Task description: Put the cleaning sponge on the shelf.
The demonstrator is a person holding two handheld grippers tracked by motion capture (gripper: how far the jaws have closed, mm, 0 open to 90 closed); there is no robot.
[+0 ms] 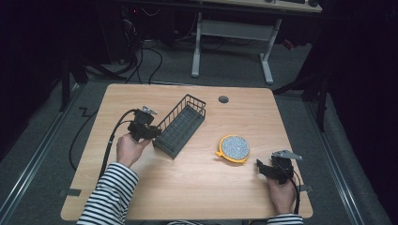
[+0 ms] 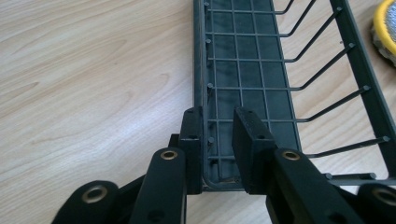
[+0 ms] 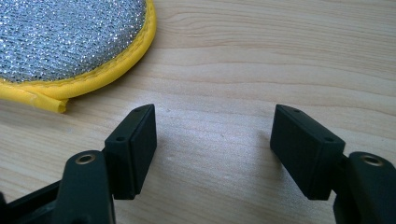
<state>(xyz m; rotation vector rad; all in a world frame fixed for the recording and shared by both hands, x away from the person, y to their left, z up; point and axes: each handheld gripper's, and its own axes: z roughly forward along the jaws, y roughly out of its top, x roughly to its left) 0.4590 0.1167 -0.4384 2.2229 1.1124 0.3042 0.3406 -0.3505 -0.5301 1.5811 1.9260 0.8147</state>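
Two things: a wire basket (image 1: pixel 179 126) and a round scouring pad (image 1: pixel 234 148) lie on your table (image 1: pixel 197 187).
Basket: dark metal, long and narrow, a grid of thin wires with a solid rim; it lies slantwise, left of the table's middle, its near end by your left hand (image 1: pixel 130 148).
Left gripper (image 2: pixel 219 140): its black jaws straddle the basket's long side wall near the end corner, one pad outside, one inside; a narrow gap stays between them, and you cannot tell from the left gripper view whether they press the wire.
Pad: a flat disc of glittering silver mesh bound in a yellow stitched edge, with a small yellow tab sticking out; it lies right of the basket, apart from it.
Right gripper (image 3: pixel 215 140): jaws spread wide over bare wood, empty, just short of the pad's edge.
Table: pale wood grain, with a grey round cap near the far edge.
Cut off: the basket's far end in the left gripper view, and most of the pad in the right gripper view.
Sleeves: striped black and white.
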